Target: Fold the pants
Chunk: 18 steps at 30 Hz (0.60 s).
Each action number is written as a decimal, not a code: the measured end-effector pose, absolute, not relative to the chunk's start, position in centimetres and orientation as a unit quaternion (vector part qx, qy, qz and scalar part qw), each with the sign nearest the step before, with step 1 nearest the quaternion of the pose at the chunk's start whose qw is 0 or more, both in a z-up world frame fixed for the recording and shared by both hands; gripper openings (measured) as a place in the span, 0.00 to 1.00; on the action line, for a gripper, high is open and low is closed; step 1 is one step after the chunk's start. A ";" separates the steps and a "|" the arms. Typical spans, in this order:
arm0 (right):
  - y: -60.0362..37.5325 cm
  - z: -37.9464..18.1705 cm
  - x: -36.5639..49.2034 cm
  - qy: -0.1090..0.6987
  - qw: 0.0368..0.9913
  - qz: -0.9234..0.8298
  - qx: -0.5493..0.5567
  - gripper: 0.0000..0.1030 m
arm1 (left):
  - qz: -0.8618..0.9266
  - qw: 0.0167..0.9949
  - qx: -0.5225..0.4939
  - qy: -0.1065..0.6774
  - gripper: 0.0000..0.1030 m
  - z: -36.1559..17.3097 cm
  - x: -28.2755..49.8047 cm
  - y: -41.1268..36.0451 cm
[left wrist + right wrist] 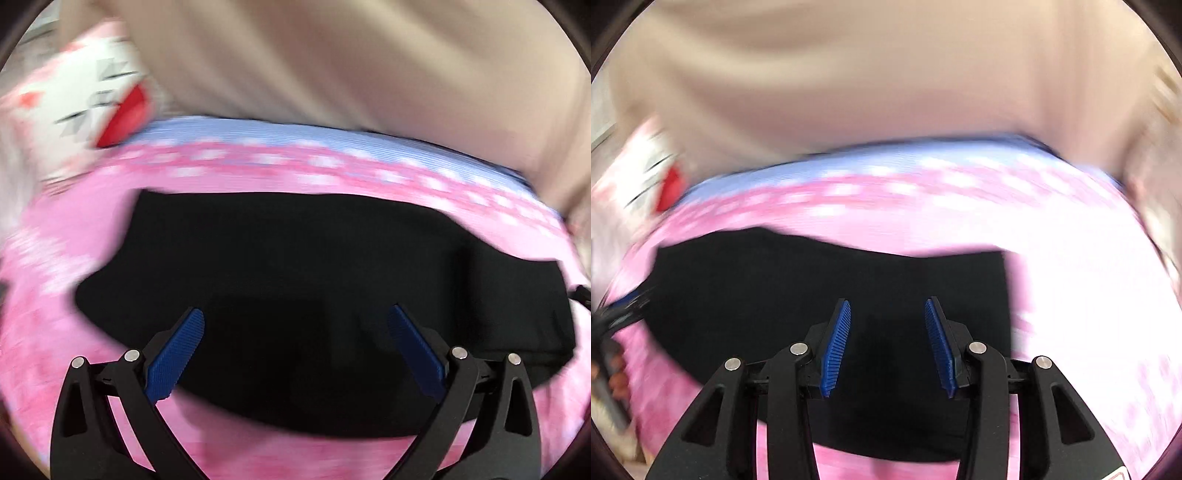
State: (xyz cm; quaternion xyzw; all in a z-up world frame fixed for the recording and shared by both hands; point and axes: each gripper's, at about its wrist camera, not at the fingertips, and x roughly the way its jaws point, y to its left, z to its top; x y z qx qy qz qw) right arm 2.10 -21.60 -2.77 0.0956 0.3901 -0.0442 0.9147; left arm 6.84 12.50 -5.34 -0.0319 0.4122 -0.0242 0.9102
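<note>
On the pink patterned cover point(55, 332), black pants point(295, 266) lie flat as a compact dark block with roughly straight edges; both views are motion-blurred, so seams and folds in the cloth cannot be made out. Over the near part of the pants, the left gripper point(295, 321) stands spread wide, its blue ribbed pads point(175, 356) well apart with nothing between them; whether the tips touch the cloth cannot be told. Over the near part of the pants in the right wrist view point(827, 295), the right gripper point(887, 314) is parted to a narrower gap, its blue pads point(836, 345) facing each other and clasping nothing; contact with the cloth cannot be told here either. Beyond the pants, the cover point(1089, 332) carries a row of white marks and then a pale blue striped band point(258, 129); past that band a beige garment point(351, 55) on a person fills the top of both views. Left of the pants, at the far edge of the cover, a white item with a red patch point(125, 114) and black marks shows, too blurred to identify. At the left edge of the right wrist view, beside the pants, a dark object point(617, 317) intrudes, also too blurred to name.
</note>
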 end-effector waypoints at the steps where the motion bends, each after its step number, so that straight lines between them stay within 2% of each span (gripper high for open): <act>1: -23.4 -3.1 1.2 0.391 0.911 -0.062 0.115 0.40 | -0.064 0.901 -0.036 0.428 0.95 -5.7 7.7 10.2; 5: -25.1 -3.3 -0.9 0.376 0.913 -0.067 0.144 0.40 | -0.125 0.864 -0.061 0.483 0.95 -8.0 10.2 5.4; 7: -25.1 -3.6 -1.3 0.379 0.912 -0.058 0.145 0.40 | -0.115 0.862 -0.066 0.489 0.91 -9.0 11.0 4.1; 9: -25.6 -4.2 -1.2 0.382 0.910 -0.056 0.147 0.41 | -0.121 0.875 -0.035 0.467 0.35 -8.4 10.7 3.0; 11: -26.3 -4.4 -1.2 0.385 0.908 -0.055 0.156 0.41 | -0.145 0.867 -0.060 0.473 0.04 -7.3 10.5 3.5; 15: -26.3 -3.9 -1.1 0.371 0.914 -0.043 0.157 0.41 | -0.152 0.884 -0.065 0.438 0.05 -4.5 9.0 6.1; 18: -25.8 -4.0 -0.8 0.371 0.916 -0.031 0.148 0.41 | -0.095 0.886 -0.039 0.452 0.05 -6.1 9.2 8.0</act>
